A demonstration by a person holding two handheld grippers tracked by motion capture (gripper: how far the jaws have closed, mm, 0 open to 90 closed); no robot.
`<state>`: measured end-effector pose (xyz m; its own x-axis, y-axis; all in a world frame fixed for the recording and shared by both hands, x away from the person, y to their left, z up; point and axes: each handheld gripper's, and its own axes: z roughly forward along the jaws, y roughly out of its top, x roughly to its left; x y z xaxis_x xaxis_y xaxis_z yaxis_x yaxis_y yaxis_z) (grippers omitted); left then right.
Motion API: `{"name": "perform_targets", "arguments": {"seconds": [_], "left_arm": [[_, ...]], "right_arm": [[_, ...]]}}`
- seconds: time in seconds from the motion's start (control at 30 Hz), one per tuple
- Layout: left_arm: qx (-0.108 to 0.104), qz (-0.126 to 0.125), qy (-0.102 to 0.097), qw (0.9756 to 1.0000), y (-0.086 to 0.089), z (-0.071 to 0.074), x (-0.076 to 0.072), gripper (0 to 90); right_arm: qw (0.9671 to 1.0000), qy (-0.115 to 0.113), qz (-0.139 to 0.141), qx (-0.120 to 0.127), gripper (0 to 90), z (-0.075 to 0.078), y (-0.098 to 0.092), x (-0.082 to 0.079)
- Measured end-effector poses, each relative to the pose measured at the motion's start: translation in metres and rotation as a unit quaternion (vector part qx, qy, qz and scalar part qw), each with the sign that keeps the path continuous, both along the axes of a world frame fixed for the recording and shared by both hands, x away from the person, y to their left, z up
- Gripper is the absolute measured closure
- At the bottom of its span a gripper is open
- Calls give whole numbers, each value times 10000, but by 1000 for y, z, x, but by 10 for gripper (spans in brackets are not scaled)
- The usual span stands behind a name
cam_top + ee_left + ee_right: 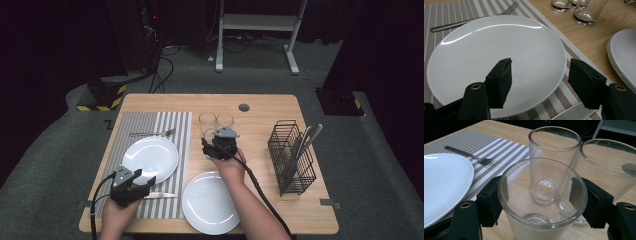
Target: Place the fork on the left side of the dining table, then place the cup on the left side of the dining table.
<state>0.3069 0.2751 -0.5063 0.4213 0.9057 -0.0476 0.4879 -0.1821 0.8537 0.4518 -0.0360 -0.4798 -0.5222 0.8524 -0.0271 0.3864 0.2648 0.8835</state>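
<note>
Your right gripper (541,202) has its jaws on either side of the nearest glass (541,195), pads at its walls; a firm clamp can't be confirmed. That glass stands upright just in front of two others, right of the striped placemat (150,125). Your left gripper (541,82) hovers, jaws apart, over the white plate (486,50) on the placemat.

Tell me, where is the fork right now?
In the high view the fork lies on the striped placemat at the table's left, just beyond the plate.
</note>
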Motion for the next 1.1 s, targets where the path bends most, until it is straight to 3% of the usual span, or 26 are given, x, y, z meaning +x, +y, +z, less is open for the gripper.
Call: {"name": "perform_targets", "arguments": {"seconds": [0.4, 0.53, 0.83, 1.1], "left_arm": [[-9, -5, 2, 10000, 0, 0, 0, 355], [-158, -73, -19, 9998, 0, 2, -2, 354], [-51, -31, -9, 10000, 1, 1, -1, 354], [-140, -18, 24, 9999, 3, 1, 0, 353]], "right_arm": [[9999, -71, 64, -63, 285, 3, -1, -4], [9999, -105, 71, -24, 285, 8, -3, -7], [9995, -263, 176, -35, 285, 16, -5, -17], [9990, -349, 292, 20, 285, 24, -5, -26]]}}
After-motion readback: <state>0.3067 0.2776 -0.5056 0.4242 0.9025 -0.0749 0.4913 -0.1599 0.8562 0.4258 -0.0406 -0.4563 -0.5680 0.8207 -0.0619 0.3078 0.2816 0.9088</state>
